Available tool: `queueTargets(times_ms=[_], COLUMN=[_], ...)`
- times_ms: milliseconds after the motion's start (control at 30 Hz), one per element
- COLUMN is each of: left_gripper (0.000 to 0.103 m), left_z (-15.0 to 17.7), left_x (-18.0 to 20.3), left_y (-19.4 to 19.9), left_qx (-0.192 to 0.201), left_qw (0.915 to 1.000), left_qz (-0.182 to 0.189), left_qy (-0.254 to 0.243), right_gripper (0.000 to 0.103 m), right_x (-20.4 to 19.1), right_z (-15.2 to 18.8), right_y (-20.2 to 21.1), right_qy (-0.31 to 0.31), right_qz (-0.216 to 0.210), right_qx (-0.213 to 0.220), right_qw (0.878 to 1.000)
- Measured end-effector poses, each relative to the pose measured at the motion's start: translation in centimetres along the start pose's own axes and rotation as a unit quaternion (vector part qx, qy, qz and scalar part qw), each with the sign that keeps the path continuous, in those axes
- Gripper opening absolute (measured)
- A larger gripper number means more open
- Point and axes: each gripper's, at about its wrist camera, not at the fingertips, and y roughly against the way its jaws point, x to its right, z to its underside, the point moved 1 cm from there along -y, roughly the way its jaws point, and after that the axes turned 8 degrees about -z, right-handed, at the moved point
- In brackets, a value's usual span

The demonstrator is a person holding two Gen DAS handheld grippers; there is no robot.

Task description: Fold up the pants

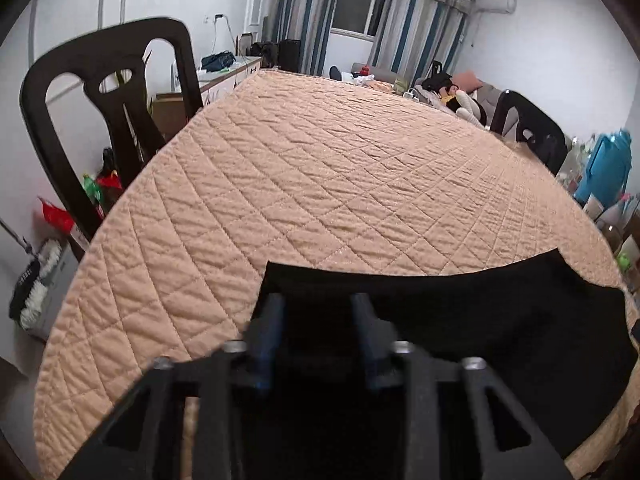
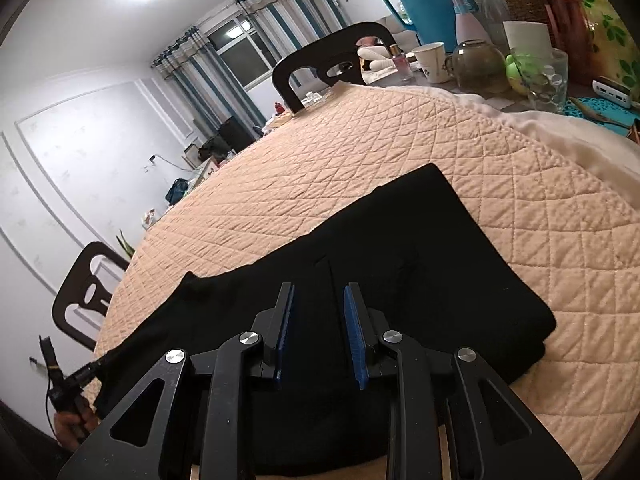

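Observation:
Black pants (image 2: 420, 264) lie spread on a quilted peach table cover (image 2: 360, 148), with the waist end at the right and a leg running to the lower left. My right gripper (image 2: 319, 290) is open and hovers over the middle of the pants, holding nothing. In the left wrist view the pants (image 1: 480, 320) fill the lower right, and my left gripper (image 1: 318, 300) is open just above the leg end. The left gripper also shows at the far lower left of the right wrist view (image 2: 86, 374), by the leg end.
Dark chairs stand at the table's sides (image 1: 108, 92) (image 1: 532, 128) (image 2: 332, 64). At the right end sit a blue jug (image 2: 420, 0), a cup (image 2: 432, 60), a glass teapot (image 2: 480, 66) and jars. A white cloth (image 2: 580, 136) lies under the cover's edge.

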Motion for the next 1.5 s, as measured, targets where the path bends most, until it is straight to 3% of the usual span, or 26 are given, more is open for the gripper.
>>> queueTargets(times_ms=[100,167,300,433,600,700,967,1267,1433,1500], left_gripper=[0.008,0.008,0.014,0.014,0.015,0.025,0.025,0.028,0.036,0.043], left_z=[-0.4,-0.7,-2.1,-1.8,0.3,2.3,7.1,8.2,8.6,8.3], left_x=[0.7,1.2,-0.2,-2.3,-3.9,-3.7,-4.1,-3.5,-3.3,-3.0], left_y=[0.1,0.9,0.9,0.5,3.8,5.4,7.3,7.2,7.2,7.0], left_qx=[0.003,0.027,0.036,0.026,0.039,0.033,0.007,-0.007,0.001,0.005], left_qw=[0.9999,0.9991,0.9993,0.9972,0.9968,0.9971,0.994,0.9888,0.987,0.9862], left_qz=[-0.002,-0.015,-0.007,-0.06,-0.026,-0.002,0.01,0.026,0.022,0.017], left_qy=[-0.016,-0.029,0.009,0.036,0.065,0.069,0.109,0.147,0.159,0.165], right_gripper=[0.025,0.025,0.025,0.025,0.025,0.025,0.025,0.027,0.027,0.027], right_x=[-0.2,-0.1,0.2,1.1,2.5,3.0,2.8,3.4,4.0,4.3], right_z=[0.0,0.0,-0.1,0.0,0.3,0.7,1.3,1.7,1.6,1.8], right_y=[-0.6,-0.6,-0.1,0.7,1.8,2.1,3.8,4.8,5.7,5.5], right_qy=[0.002,0.002,-0.002,-0.004,-0.01,-0.008,0.016,0.008,-0.005,-0.008], right_qz=[0.002,0.003,0.009,0.024,0.048,0.053,0.06,0.065,0.078,0.078], right_qx=[-0.007,-0.007,0.001,0.006,0.007,0.001,0.013,0.028,0.043,0.039], right_qw=[1.0,1.0,1.0,1.0,0.999,0.999,0.998,0.997,0.996,0.996])
